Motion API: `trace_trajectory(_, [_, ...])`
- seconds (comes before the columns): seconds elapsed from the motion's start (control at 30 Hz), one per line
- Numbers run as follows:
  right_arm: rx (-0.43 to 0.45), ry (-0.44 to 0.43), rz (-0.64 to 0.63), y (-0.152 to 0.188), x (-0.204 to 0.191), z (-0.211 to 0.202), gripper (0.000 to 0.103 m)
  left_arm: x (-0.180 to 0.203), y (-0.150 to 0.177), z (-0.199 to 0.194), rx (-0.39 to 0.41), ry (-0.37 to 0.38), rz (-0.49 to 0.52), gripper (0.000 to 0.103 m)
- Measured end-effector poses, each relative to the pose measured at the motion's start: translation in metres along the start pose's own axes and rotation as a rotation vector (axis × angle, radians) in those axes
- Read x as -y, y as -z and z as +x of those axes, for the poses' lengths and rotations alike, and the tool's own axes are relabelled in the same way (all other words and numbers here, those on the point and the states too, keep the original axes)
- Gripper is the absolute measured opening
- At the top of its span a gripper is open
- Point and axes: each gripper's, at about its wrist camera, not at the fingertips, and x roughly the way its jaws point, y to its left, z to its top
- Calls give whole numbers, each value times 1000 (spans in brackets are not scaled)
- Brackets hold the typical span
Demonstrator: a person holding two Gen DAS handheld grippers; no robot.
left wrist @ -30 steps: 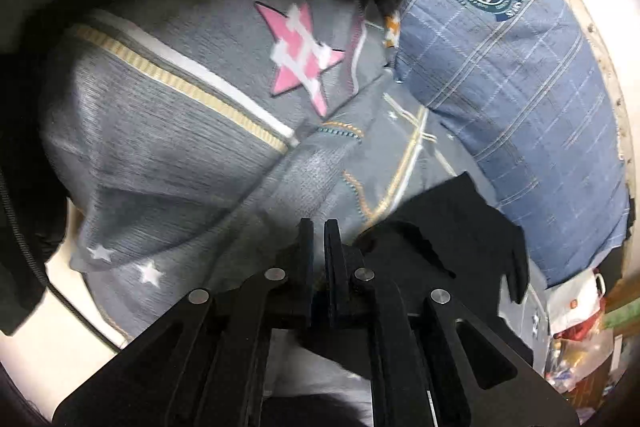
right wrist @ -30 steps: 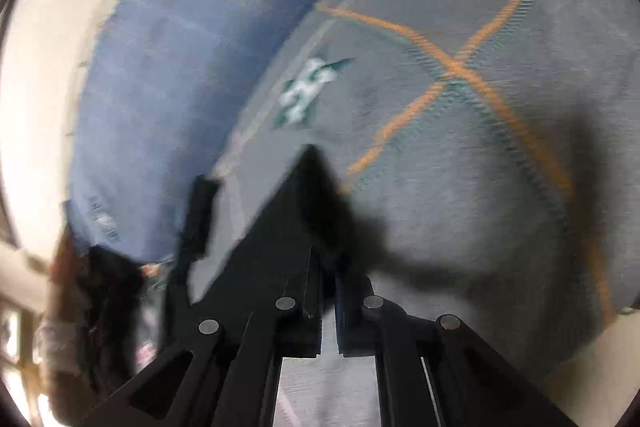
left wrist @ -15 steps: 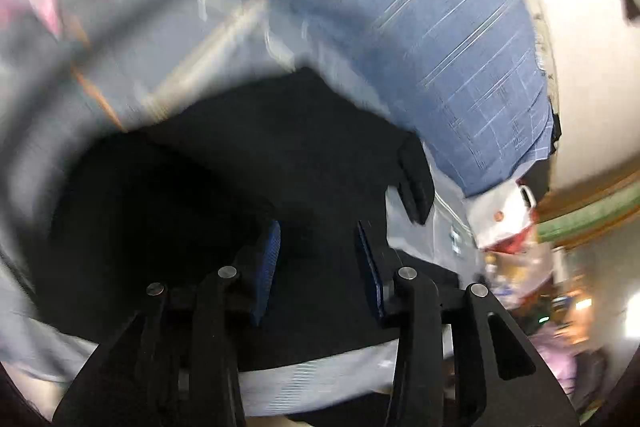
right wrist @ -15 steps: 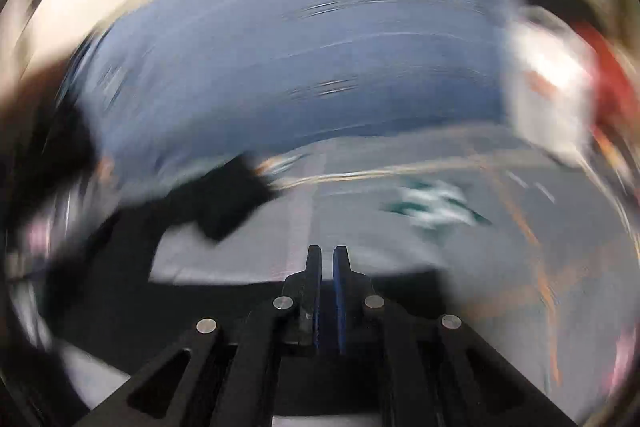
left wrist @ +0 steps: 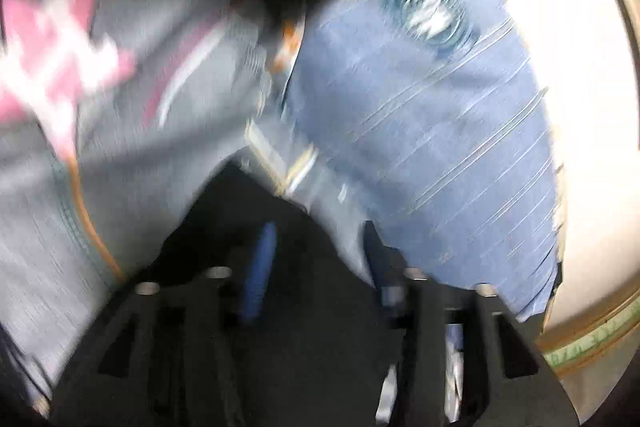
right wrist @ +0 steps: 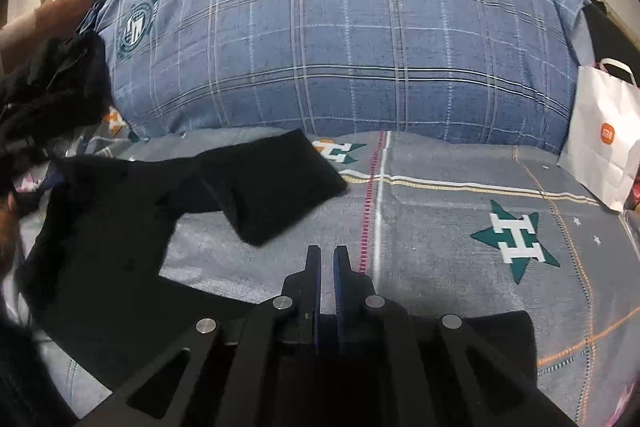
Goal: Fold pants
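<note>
I'm watching my left gripper [left wrist: 320, 259] opening, its jaws gripping nothing I can see; my right gripper [right wrist: 327, 267] is sitting pinched shut, empty; the black pants [right wrist: 120, 227] are lying rumpled on the grey bedsheet [right wrist: 460, 211]; grabbing a single layer is risking a crooked fold.

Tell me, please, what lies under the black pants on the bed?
The black pants lie on the grey star-patterned bedsheet; the sheet shows all around them, but whatever sits directly beneath the cloth is covered.
</note>
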Motion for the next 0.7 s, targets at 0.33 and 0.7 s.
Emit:
trace_trajectory(0.33, [14,-127,-94,-25,-29,32,12,8,43,35,-214,-107,93,60])
trace_trajectory(0.7, [-128,-49,-487,-24,-86,95,43,14,64,60,-341,-123,131,60])
